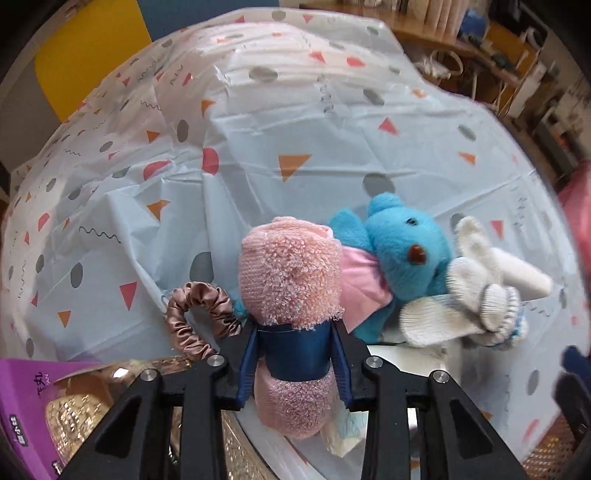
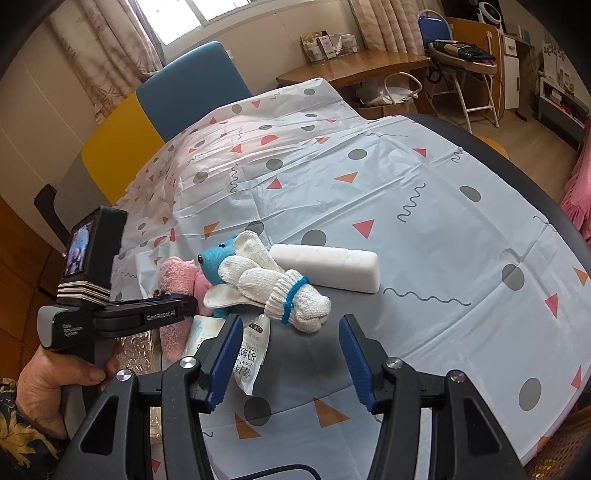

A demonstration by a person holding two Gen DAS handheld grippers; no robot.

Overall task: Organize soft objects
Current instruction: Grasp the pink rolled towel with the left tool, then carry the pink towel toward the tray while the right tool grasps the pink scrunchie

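My left gripper [image 1: 293, 363] is clamped on the rolled pink towel [image 1: 290, 277], near edge of the bench [image 1: 332, 147], left of the blue teddy [image 1: 402, 251] and white gloves [image 2: 280, 288]. Right gripper [image 2: 291, 360] half open, fingers [image 2: 225, 354] empty, above the cloth.

Both wrist cameras look steeply down, sharing the blue teddy [image 1: 402, 251] [image 2: 214, 258].

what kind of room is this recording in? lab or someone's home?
Most likely a home living or dining room, not a lab. The work surface is a table under a patterned plastic tablecloth, there is a curtained window behind it, and a wooden side table with a folding chair stands at the back.
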